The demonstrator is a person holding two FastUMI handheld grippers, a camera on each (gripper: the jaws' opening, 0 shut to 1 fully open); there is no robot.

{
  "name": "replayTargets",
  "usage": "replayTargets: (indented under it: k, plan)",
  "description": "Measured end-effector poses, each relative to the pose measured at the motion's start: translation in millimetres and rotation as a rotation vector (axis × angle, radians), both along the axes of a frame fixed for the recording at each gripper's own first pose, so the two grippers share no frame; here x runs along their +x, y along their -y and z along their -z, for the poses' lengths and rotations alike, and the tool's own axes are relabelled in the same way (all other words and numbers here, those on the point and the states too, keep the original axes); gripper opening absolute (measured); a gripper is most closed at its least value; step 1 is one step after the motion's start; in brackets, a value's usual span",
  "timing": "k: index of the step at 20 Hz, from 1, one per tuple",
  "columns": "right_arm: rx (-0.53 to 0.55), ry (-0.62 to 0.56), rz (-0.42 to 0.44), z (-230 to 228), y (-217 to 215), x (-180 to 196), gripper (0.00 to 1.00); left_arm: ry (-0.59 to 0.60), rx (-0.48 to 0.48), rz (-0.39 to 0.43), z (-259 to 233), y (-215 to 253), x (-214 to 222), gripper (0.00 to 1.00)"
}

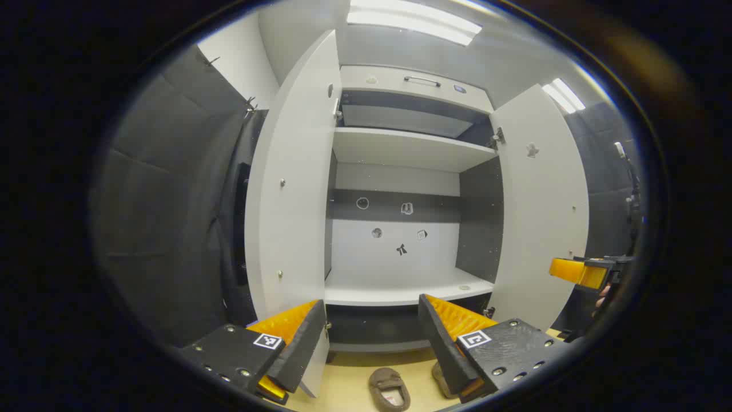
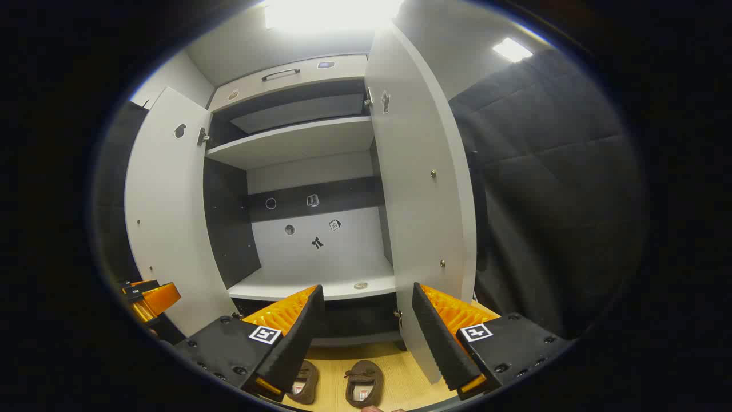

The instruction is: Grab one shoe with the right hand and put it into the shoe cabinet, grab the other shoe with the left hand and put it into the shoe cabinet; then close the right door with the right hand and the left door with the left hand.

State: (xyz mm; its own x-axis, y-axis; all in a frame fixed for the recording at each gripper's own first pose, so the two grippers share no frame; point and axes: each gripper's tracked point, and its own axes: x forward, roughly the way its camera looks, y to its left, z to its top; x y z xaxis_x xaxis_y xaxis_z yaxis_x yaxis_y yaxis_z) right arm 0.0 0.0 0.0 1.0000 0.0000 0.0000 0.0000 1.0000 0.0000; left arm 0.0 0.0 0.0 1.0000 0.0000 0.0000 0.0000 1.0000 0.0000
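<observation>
Both my grippers, left (image 1: 372, 337) and right (image 2: 366, 332), hold fingers spread wide, empty. Two brown shoes (image 2: 361, 383) lie side by side on the floor just below the shoe cabinet (image 2: 309, 280), both doors open. They look soft, light, slipper-like; likely to fold, so I'd pinch the heel collar.

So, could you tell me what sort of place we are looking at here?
Most likely a recording booth set up like a home entryway: a white shoe cabinet stands with both doors open, a pair of brown slippers lies on the wood floor before it, and dark padded panels line the walls.
</observation>
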Motion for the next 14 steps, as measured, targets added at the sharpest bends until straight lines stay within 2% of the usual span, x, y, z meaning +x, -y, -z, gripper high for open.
replayTargets:
  k: [4, 5, 14]
  plan:
    - [-0.002, -0.008, -0.006, 4, 1, -3, 0.98, -0.008, -0.021, 0.009, 6, 5, -2, 1.0]
    - [-0.005, -0.009, -0.008, 4, 1, -4, 0.97, -0.007, -0.016, 0.01, 5, 6, -3, 0.95]
    - [-0.024, -0.031, -0.043, 7, -10, 2, 0.98, -0.002, 0.012, -0.001, 12, 5, -7, 0.95]
